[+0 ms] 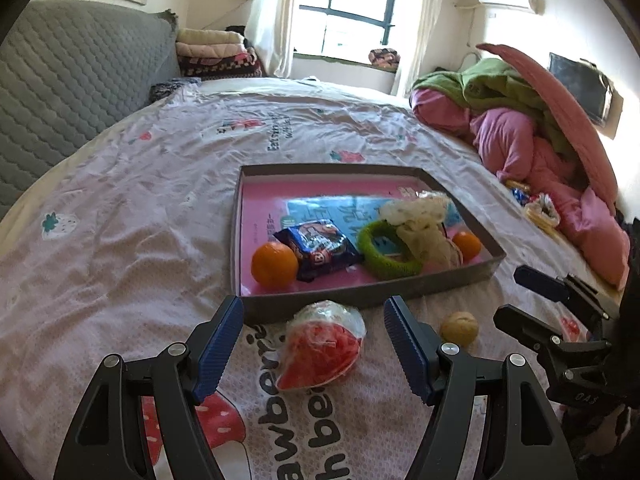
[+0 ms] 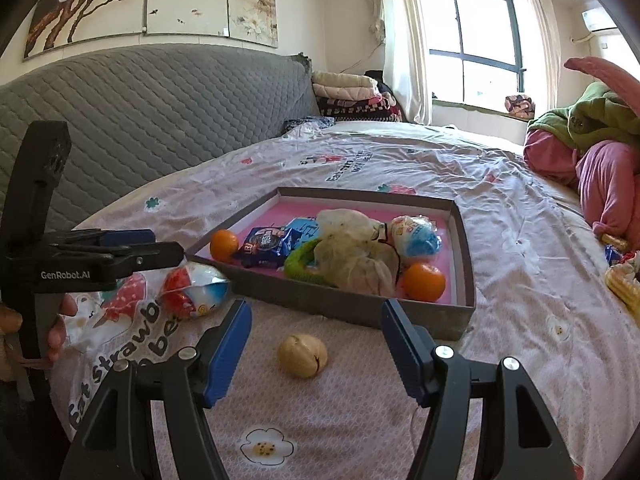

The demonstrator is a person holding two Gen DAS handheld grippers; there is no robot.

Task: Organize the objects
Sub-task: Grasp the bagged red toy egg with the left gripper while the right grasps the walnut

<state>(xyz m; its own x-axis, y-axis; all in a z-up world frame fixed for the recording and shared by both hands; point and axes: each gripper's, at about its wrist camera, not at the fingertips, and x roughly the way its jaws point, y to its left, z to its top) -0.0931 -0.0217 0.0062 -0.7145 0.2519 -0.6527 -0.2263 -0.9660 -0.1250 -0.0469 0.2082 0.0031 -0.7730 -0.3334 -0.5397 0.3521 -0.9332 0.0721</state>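
A: Where are your tongs?
B: Your left tongs (image 1: pixel 314 346) are released around the red bag (image 1: pixel 322 346); your right tongs (image 2: pixel 316 346), released too, frame the walnut (image 2: pixel 303 355). The tray (image 2: pixel 340 304) lies at twelve o'clock.

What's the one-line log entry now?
left gripper: open, over wrapped snack | right gripper: open, over walnut | tray: part-filled
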